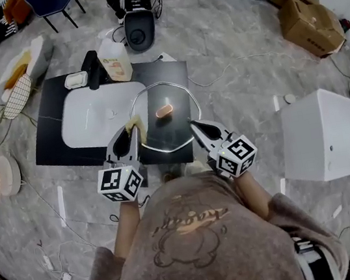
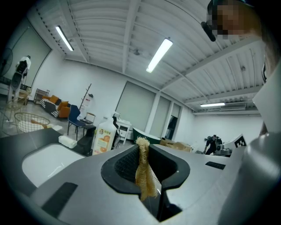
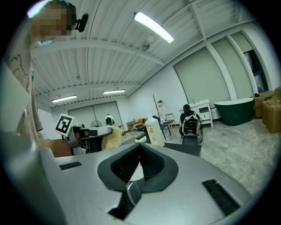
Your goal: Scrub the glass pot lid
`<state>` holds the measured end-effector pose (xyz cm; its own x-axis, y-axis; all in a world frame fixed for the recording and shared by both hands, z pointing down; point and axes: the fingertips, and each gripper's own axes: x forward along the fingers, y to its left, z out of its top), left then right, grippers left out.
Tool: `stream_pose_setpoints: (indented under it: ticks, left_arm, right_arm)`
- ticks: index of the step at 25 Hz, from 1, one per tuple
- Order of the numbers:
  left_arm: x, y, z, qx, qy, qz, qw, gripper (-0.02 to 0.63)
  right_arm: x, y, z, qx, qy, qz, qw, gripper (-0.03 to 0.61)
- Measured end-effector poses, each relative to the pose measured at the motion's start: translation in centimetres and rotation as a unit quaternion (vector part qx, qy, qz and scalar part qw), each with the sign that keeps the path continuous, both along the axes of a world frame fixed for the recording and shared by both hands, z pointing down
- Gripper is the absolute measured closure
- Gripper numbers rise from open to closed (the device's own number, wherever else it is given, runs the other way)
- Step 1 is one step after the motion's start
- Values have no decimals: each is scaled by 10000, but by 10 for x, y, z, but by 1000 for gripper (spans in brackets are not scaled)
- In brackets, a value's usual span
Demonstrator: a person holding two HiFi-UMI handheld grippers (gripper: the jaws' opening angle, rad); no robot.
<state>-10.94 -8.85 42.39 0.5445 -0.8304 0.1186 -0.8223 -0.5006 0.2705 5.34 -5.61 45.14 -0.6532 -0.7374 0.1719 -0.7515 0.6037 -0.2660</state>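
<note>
L gripper clamped on loofah scrap, thin bite, may pull out under scrub press | glass lid up over counter, just R of sink | R gripper pinching lid rim only, slick glass, may slip/drop

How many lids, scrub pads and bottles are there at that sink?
Glass pot lid: 1
Scrub pad: 1
Detergent bottle: 1
Total: 3
</note>
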Motion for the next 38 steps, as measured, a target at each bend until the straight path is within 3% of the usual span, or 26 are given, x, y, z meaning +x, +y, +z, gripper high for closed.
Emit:
stream_pose_setpoints:
  ticks: [12, 19, 24, 27, 32, 38]
  left_arm:
    - [18, -33, 0, -62, 157, -433, 9989, 541]
    - [13, -45, -1, -28, 272, -574, 9980, 540]
    - [7, -46, 7, -109, 305, -621, 9975, 540]
    - [3, -49, 8, -133, 282, -613, 9976, 540]
    - [-4, -52, 9, -144, 241, -651, 9975, 540]
    - [-11, -52, 11, -168, 246, -748, 9968, 540]
  right_arm:
    - [0, -56, -4, 26, 78, -935, 9956, 580]
    - [-12, -66, 0, -53, 84, -1518, 9884, 450]
    - [-30, -66, 3, -56, 330, -2162, 9758, 243]
    - [-38, -64, 9, 8, 681, -2643, 9620, 204]
    - [-49, -64, 32, 137, 1459, -3436, 9276, 204]
    - [-59, -75, 83, 205, 2492, -4205, 8721, 204]
